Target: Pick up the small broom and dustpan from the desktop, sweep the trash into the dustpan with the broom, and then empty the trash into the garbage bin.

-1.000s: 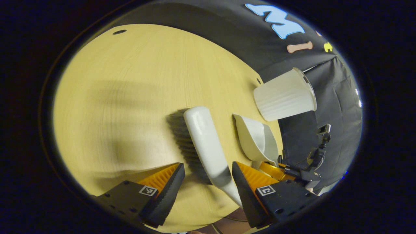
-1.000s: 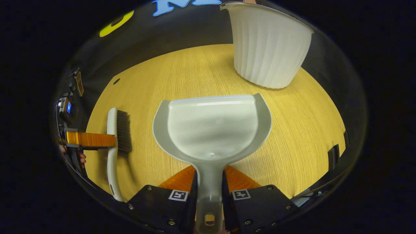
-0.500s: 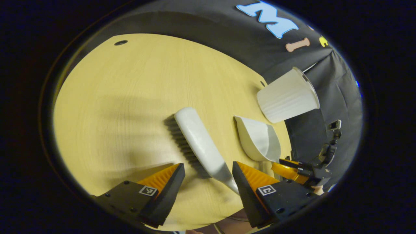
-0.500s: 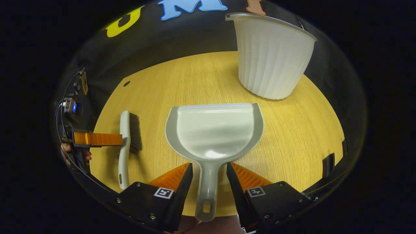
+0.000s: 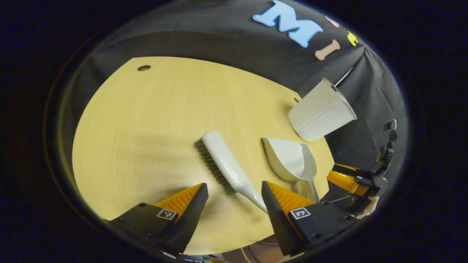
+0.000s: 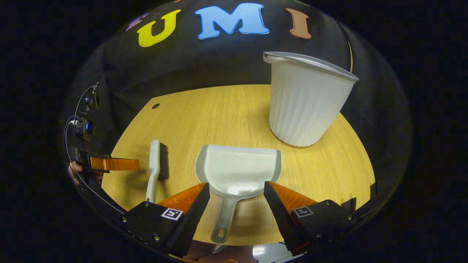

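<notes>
The white small broom point(image 5: 226, 166) lies on the wooden desktop point(image 5: 146, 120), bristles to its left. Its handle tip points between the fingers of my open left gripper point(image 5: 232, 188), which holds nothing. To its right lies the pale grey dustpan point(image 5: 289, 159), with the right gripper point(image 5: 347, 180) beyond it. In the right gripper view the dustpan point(image 6: 239, 171) rests flat on the desktop point(image 6: 219, 113). Its handle runs back between the spread fingers of my open right gripper point(image 6: 237, 187), untouched. The broom point(image 6: 155, 170) lies left of the pan, and the left gripper point(image 6: 113, 164) is beside it.
A white ribbed garbage bin point(image 6: 307, 102) stands upright at the back right of the desktop, also seen as the bin point(image 5: 321, 111) in the left gripper view. A small hole point(image 6: 155, 106) marks the far left corner. A hand point(image 6: 73, 171) holds the left gripper at the table's edge.
My right gripper opened, let go of the dustpan handle and drew back. The left gripper, open throughout, also pulled back from the broom. Broom and dustpan stay on the desktop.
</notes>
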Demonstrator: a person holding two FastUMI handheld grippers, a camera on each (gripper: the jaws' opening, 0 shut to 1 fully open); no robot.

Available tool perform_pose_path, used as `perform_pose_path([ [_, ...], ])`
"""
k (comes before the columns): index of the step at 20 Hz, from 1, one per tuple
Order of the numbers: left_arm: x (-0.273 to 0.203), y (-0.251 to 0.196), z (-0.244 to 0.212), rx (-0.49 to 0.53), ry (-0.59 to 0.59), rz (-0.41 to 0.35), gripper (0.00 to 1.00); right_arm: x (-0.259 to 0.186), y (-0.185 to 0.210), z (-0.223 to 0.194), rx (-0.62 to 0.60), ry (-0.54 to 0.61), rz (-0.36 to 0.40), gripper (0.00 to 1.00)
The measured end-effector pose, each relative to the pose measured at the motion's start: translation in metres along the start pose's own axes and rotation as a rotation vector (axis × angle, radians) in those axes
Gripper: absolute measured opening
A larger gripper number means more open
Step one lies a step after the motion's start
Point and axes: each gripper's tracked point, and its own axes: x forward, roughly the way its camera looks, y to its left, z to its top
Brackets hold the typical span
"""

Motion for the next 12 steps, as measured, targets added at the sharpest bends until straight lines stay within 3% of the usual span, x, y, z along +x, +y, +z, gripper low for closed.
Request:
perform_pose_path([
  [5,-0.029,-0.009,0.042,0.073,-0.21,0.103,0.96,-0.013,-0.011,0.036,-0.024,-0.105,0.001,0.94],
  [12,-0.081,-0.02,0.096,0.059,-0.545,0.242,0.96,-0.044,-0.043,0.094,-0.097,-0.326,-0.034,0.94],
])
